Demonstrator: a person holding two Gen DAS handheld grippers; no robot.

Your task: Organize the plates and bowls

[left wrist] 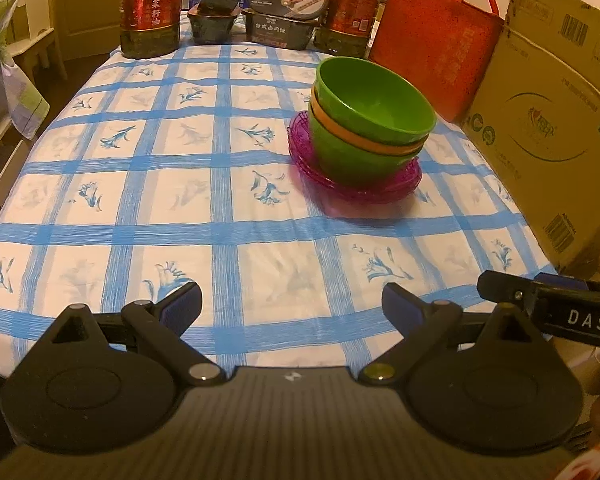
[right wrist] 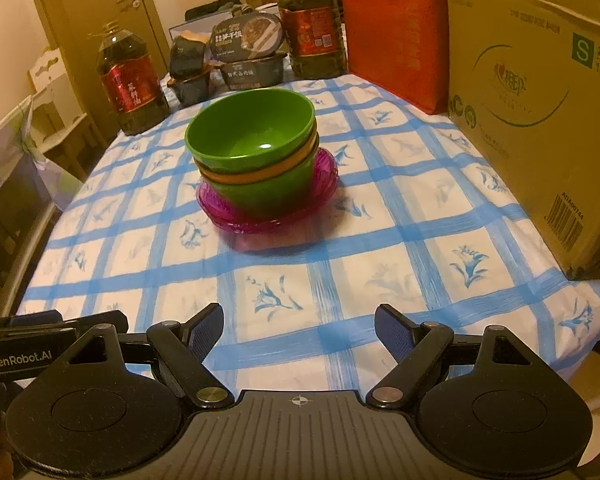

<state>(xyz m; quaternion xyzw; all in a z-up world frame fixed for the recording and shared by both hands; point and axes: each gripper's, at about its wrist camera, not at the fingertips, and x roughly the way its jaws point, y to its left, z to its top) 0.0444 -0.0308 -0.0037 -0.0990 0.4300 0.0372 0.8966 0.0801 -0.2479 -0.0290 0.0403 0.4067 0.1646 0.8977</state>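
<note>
The stack of bowls (right wrist: 254, 148) is seen nested upright, mouths up, on pink plates (right wrist: 268, 216) mid-worktop (right wrist: 340, 280); it lies ahead of both grippers and well apart from them; being round, it has no long axis. From the right gripper (right wrist: 299, 330) it lies nearly straight ahead, from the left gripper (left wrist: 292, 306) off to the right; the right is judged better lined up. Both grippers' jaws are held apart, empty.
</note>
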